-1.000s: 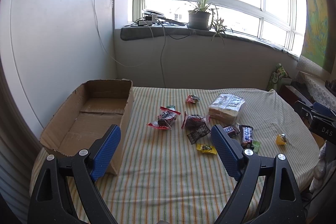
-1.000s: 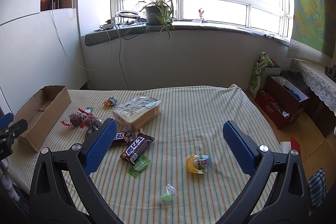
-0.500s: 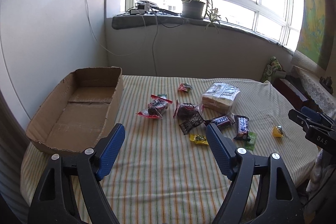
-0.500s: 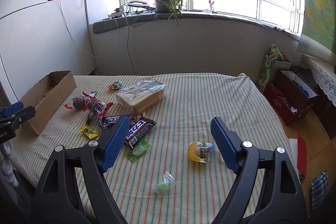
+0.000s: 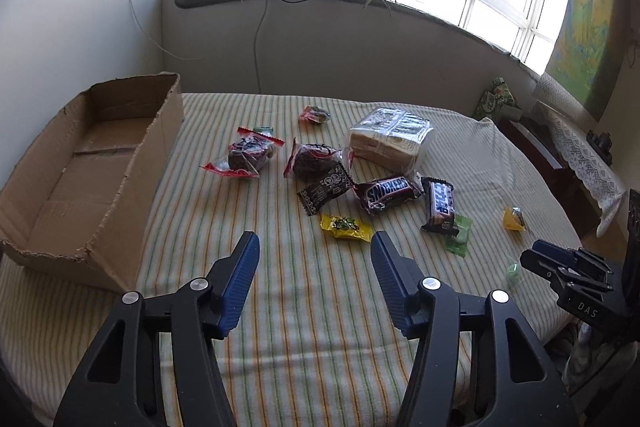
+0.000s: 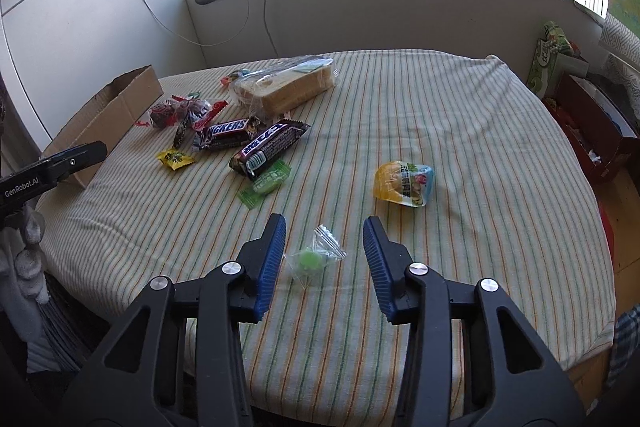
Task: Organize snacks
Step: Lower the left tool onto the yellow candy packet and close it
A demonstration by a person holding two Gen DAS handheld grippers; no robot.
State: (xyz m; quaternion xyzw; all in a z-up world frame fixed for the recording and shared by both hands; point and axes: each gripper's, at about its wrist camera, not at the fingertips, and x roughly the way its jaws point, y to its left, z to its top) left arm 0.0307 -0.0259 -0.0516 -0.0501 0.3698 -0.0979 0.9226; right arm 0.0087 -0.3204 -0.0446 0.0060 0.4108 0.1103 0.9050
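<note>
Small green candy in clear crinkled wrapper [image 6: 314,258]: on striped tablecloth [image 6: 440,115] near front edge, between blue pads of right gripper [image 6: 324,225], untouched. Risks: slick wrapper skidding or popping out of a tip pinch; cloth bunching under fingers. Right gripper narrowed, just been closing, jaws still parted, empty. Left gripper [image 5: 315,241] half open, closing too, nothing between; yellow flat candy packet [image 5: 346,225] just beyond. Brown cardboard box [image 5: 86,163] empty, far left

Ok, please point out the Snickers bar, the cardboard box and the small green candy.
Snickers bar [image 5: 387,189], left wrist view, printed wrapper front.
cardboard box [image 5: 160,143], left wrist view, outer side wall.
small green candy [image 6: 310,259], right wrist view, green centre.
</note>
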